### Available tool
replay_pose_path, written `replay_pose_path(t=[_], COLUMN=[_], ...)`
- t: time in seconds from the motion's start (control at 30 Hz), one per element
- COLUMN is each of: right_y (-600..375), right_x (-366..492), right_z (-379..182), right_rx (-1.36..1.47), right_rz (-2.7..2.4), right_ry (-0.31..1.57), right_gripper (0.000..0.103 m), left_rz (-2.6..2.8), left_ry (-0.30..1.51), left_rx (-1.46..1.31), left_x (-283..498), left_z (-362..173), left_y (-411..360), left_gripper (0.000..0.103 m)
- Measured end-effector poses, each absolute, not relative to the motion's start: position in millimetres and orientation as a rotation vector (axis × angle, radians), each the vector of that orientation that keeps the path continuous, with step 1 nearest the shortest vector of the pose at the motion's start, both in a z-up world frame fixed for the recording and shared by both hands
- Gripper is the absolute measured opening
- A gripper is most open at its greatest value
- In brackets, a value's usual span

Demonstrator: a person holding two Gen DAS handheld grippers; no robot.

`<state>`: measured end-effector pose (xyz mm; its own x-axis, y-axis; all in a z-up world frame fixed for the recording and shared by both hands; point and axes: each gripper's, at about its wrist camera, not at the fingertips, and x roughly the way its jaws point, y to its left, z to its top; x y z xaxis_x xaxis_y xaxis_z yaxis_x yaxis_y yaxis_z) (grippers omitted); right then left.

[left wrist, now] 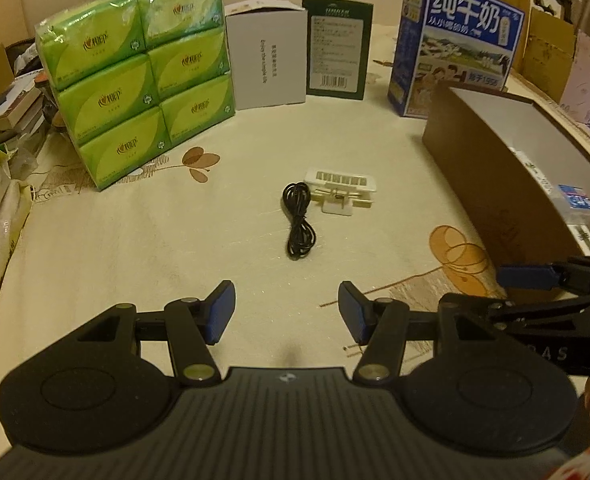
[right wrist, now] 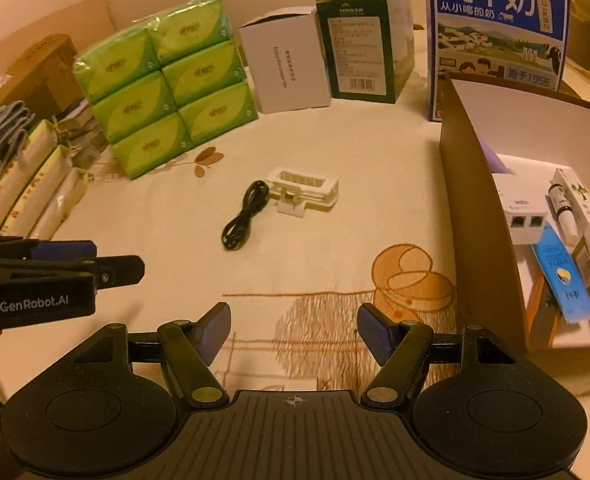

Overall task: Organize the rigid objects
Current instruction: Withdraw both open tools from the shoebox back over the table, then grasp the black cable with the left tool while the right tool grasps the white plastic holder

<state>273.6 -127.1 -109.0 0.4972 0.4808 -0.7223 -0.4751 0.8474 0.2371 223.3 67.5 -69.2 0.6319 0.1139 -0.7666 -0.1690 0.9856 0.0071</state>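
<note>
Both tools are sitting fairly wide with nothing between the blue pads. The left tool hangs over bare cloth, and the right tool does the same over a brown flower print. Each one pokes into the other's view from the side.

Straight out at 12 o'clock from the left tool there's a coiled black cable lying flat on the bench, which has a cream cloth with brown leaf and flower drawings. Just beside the cable, around 1 o'clock, is a small white plastic holder, close but not clearly touching it.

At 2 to 3 o'clock of the right tool sits an open brown cardboard box with a white adapter, a blue sachet and some other small packs already in it.

Along the far edge of the bench stand a six-pack of green tissues at 10 o'clock, a white carton, a dark green box, and a blue milk carton at 1 o'clock. The wall behind is plain beige, with stacked books and boxes off to the left. The lighting is dim and yellowish.
</note>
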Motion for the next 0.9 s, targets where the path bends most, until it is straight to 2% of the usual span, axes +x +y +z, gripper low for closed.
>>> replay_pose_path(t=[0.73,0.9], right_y=[-87,-81], right_x=[365,380], right_z=[-143,-150], right_rx=[-0.033,-0.041], right_rz=[0.533,0.517], right_ry=[0.882,0.891], right_gripper=[0.067,0.067], left_rz=[0.112,0.090], left_ry=[0.917,0.928], left_rx=[-0.016,-0.020], left_x=[320,338], left_z=[-129,-141], left_y=[87,91], left_gripper=[0.052,0.049])
